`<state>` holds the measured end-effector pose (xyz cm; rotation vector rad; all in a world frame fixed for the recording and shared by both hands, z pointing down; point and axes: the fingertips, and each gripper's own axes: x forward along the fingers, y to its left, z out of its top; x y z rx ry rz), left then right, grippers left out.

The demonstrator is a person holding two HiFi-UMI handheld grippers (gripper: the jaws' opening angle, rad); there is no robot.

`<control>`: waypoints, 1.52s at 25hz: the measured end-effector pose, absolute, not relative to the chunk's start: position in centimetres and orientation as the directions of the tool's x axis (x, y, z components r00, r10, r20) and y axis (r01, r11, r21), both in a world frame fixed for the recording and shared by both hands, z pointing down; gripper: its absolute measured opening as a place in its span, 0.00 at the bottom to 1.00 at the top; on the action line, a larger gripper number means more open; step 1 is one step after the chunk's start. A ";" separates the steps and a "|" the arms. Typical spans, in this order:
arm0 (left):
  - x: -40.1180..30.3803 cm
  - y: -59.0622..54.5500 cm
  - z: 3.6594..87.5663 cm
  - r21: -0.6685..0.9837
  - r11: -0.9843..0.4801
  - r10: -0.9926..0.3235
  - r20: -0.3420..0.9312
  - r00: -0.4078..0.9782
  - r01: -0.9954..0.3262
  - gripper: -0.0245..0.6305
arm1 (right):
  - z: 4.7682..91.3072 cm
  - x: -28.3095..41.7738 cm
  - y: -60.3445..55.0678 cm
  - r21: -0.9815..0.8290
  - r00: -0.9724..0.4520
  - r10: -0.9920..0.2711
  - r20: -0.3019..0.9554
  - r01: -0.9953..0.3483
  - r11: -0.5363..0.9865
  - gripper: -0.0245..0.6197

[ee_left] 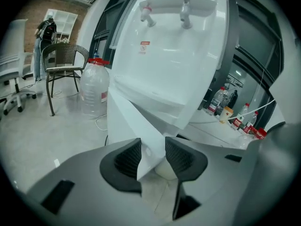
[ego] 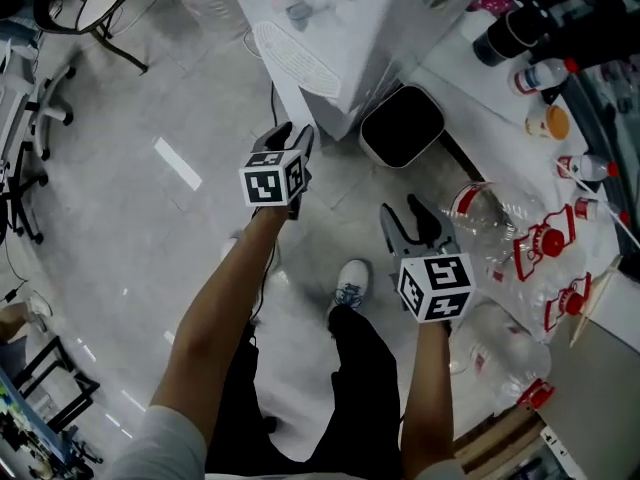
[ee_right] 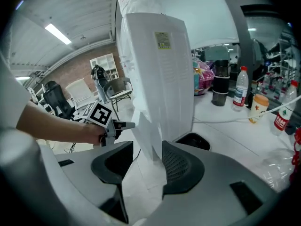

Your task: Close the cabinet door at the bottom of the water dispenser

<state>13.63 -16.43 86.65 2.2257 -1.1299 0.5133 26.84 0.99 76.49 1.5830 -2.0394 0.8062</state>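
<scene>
The white water dispenser [ee_left: 169,65] stands straight ahead in the left gripper view. Its bottom cabinet door [ee_left: 129,121] hangs ajar, swung out toward me. My left gripper [ee_left: 153,157] is open, and the door's free edge shows in the gap between the jaws; I cannot tell whether it touches a pad. From the head view the left gripper [ego: 290,136] is at the foot of the dispenser [ego: 350,38]. My right gripper [ego: 410,213] hangs lower right of it, open and empty. In the right gripper view that gripper [ee_right: 147,161] faces the dispenser's side [ee_right: 160,69].
A black bin with a white rim [ego: 402,126] sits on the floor right of the dispenser. Several empty plastic bottles [ego: 500,228] lie at the right. A large water jug [ee_left: 94,86] and a wicker chair [ee_left: 61,60] stand left of the dispenser. My feet [ego: 348,288] are below.
</scene>
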 end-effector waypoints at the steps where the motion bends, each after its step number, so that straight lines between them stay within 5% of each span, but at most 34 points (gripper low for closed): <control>1: 14.2 -16.3 86.6 0.327 -0.476 -0.598 0.560 0.573 -0.816 0.30 | 76.6 27.4 1.4 -0.180 -0.250 -0.716 0.651 -0.968 0.174 0.37; 14: 21.9 -16.1 88.4 0.220 -0.697 -0.477 0.568 0.671 -0.683 0.30 | 76.9 33.6 7.2 -0.124 -0.132 -0.717 0.685 -0.990 0.063 0.38; 25: 18.9 -12.3 86.5 0.201 -0.766 -0.369 0.641 0.673 -0.611 0.22 | 72.6 33.2 7.6 -0.135 -0.050 -0.755 0.653 -0.990 -0.052 0.37; 33: 13.4 -11.2 72.0 0.142 -0.806 -0.371 0.635 0.678 -0.575 0.08 | 60.4 31.0 4.1 -0.083 -0.058 -0.784 0.619 -0.997 0.008 0.34; 38: 11.9 -12.5 58.1 0.041 -0.850 -0.413 0.568 0.712 -0.525 0.07 | 49.3 30.5 0.6 -0.019 -0.042 -0.836 0.548 -0.999 0.038 0.17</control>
